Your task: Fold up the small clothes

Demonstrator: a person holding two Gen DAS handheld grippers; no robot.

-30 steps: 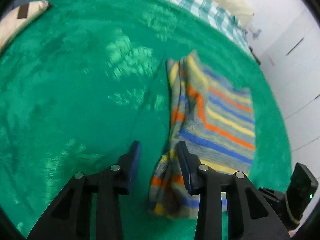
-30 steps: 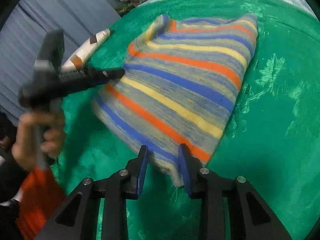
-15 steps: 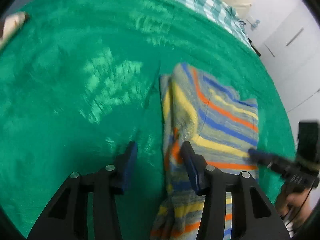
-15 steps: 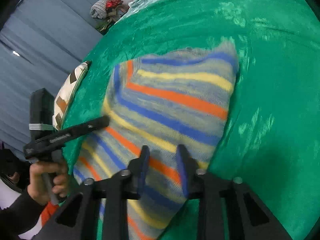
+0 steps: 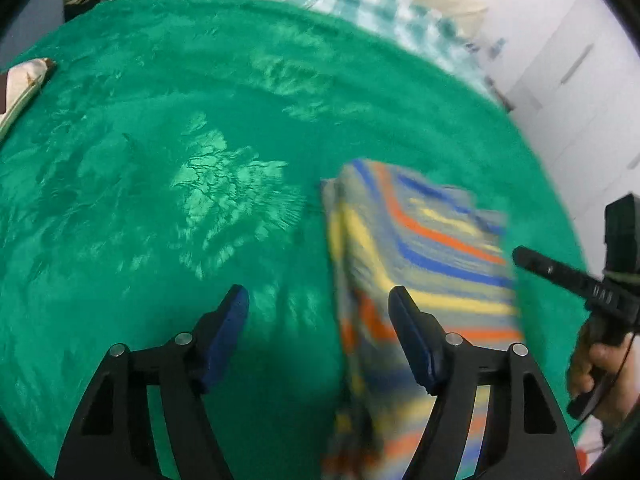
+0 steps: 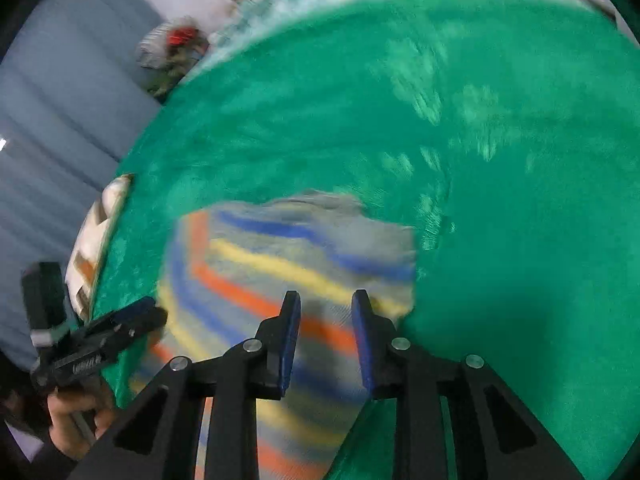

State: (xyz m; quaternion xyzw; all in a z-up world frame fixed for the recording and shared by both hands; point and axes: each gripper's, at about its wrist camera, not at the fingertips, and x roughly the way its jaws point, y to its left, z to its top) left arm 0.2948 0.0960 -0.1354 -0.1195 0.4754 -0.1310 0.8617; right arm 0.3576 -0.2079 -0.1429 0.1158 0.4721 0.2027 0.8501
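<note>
Your left tool (image 5: 318,312) is opening, nothing pinched; only green blanket (image 5: 160,200) lies between its pads, the striped sweater (image 5: 416,264) just past its right pad. Your right tool (image 6: 325,316) hovers over the sweater (image 6: 288,272) with its pads narrowly apart; blur hides whether they pinch the knit. Left of the right tool sits a cushion (image 6: 96,240) at the blanket's (image 6: 500,240) edge.

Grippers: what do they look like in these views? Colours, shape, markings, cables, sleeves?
Both match: the left gripper and right gripper have matte black angular linkage arms with triangular cut-outs and silver pivot pins, and flat blue pads line the jaws. Seen from outside, each has a black pistol handle with small white lettering and a boxy black block on top. A thin cable hangs by the right hand. The left hand has a dark sleeve.
</note>
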